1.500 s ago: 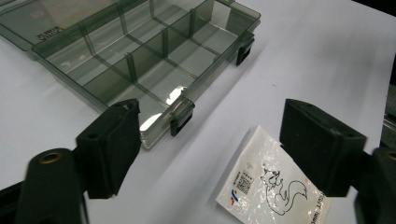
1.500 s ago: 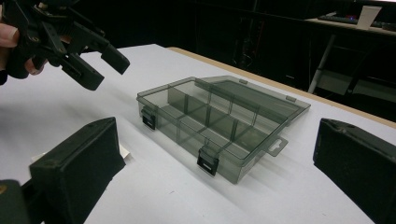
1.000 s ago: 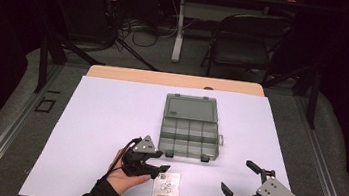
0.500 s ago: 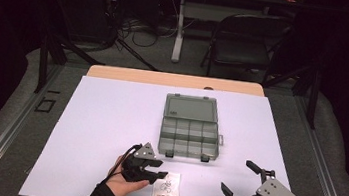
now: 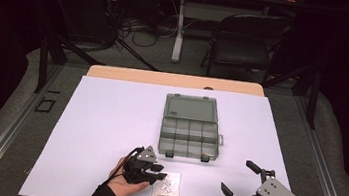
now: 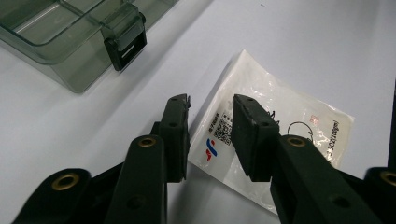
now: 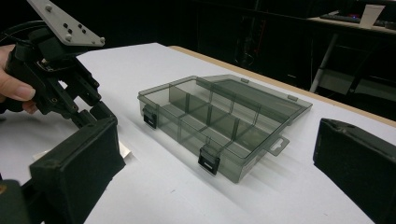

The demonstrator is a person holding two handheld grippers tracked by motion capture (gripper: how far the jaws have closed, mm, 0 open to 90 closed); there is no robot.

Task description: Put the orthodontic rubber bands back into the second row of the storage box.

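At the table's near edge, the left gripper (image 6: 211,135) has just been closing around the small packet (image 6: 275,126) (not yet pinched); the open box (image 5: 191,128) is unfilled, and the right gripper (image 5: 240,183) is wide open, empty.

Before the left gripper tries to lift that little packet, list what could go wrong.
1. The packet lies flat on the white table cover; the left gripper, whose jaws have just been closing astride its corner, may skid over the thin plastic or merely crease it.
2. The pads could pinch the table cover along with it.
3. The open organizer box sits close behind; a forward swing might knock its latch.
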